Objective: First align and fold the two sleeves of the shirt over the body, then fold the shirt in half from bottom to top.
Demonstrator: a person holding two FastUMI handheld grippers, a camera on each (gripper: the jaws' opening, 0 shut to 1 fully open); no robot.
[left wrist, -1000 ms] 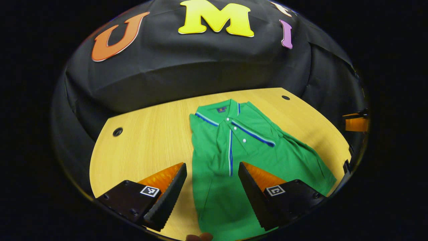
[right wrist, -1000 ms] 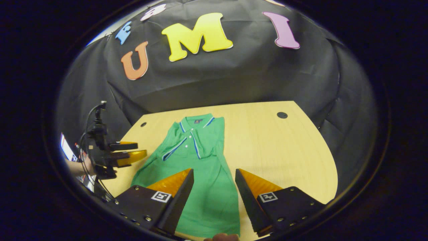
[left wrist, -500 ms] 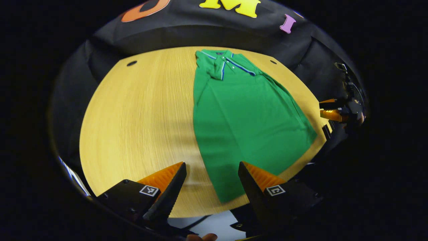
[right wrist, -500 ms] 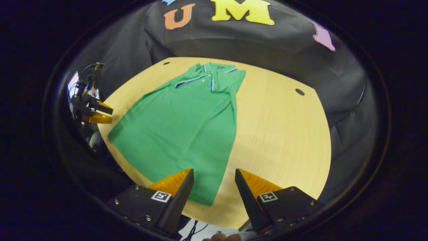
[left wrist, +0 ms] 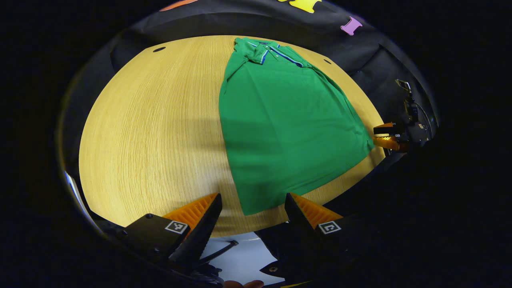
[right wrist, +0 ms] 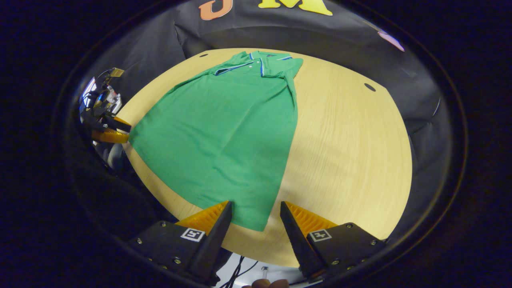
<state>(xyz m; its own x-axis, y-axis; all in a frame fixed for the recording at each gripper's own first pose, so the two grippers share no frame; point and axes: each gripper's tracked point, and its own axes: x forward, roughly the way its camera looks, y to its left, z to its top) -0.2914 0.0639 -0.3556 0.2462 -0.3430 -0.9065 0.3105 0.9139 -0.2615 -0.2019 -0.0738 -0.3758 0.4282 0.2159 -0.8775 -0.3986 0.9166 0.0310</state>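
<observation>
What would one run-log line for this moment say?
shirt: flat, sleeves folded | left gripper: open, bottom corner | right gripper: open, other corner

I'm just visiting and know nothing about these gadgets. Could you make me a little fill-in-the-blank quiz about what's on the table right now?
1. The shirt lying flat on the table is ____ in colour.
2. The shirt's collar points toward the booth's ____ wall.
3. The jaws of the right gripper stand ____, near the hem's corner.
4. The left gripper holds ____ between its jaws.

Missing words: green; back; open; nothing
</observation>
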